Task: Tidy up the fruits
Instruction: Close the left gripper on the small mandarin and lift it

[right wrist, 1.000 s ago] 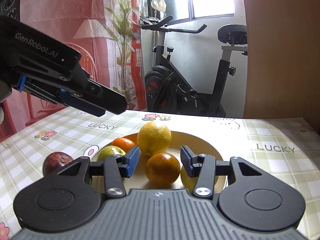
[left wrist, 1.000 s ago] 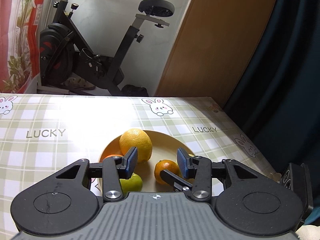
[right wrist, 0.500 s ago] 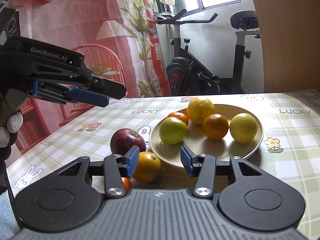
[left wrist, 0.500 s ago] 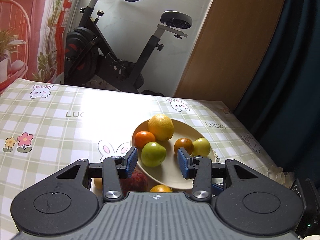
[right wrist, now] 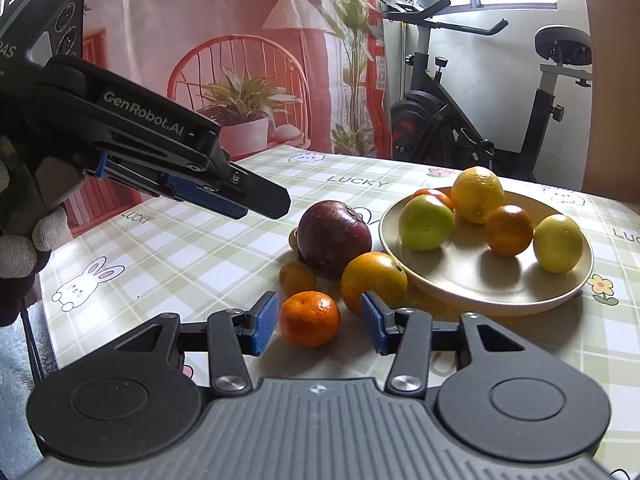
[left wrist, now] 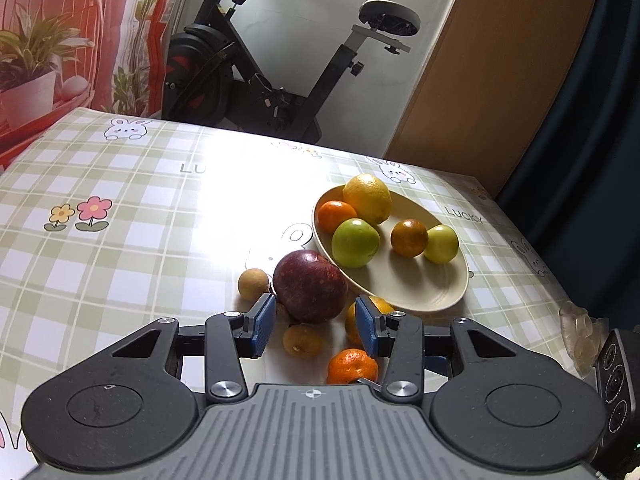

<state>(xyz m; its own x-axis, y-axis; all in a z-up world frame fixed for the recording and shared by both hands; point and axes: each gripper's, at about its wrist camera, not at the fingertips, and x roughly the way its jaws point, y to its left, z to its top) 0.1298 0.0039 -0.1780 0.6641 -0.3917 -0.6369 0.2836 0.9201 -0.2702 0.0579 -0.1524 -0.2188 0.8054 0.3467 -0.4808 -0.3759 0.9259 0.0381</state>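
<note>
A cream plate [left wrist: 424,292] [right wrist: 472,284] holds a lemon [left wrist: 368,198], a green apple [left wrist: 355,242], two small oranges and a yellow-green fruit [left wrist: 441,243]. Beside the plate on the table lie a dark red apple [left wrist: 310,286] [right wrist: 334,238], an orange [right wrist: 374,282], a tangerine [right wrist: 310,318] [left wrist: 352,366] and small brown fruits [left wrist: 253,283]. My left gripper [left wrist: 315,322] hangs open above the red apple and the loose fruit. My right gripper [right wrist: 319,322] is open, its pads either side of the tangerine without touching it. The left gripper [right wrist: 240,196] also shows from the side in the right wrist view.
The table wears a green checked cloth [left wrist: 120,208] with rabbits and "LUCKY" print. An exercise bike [left wrist: 280,80] stands beyond the far edge, a wooden panel [left wrist: 500,60] and dark curtain to the right. A gloved hand [right wrist: 24,248] holds the left gripper.
Both grippers have drawn back from the plate toward the near table edge. The loose fruit beside the plate now lies in front of their fingers. Both stay open.
</note>
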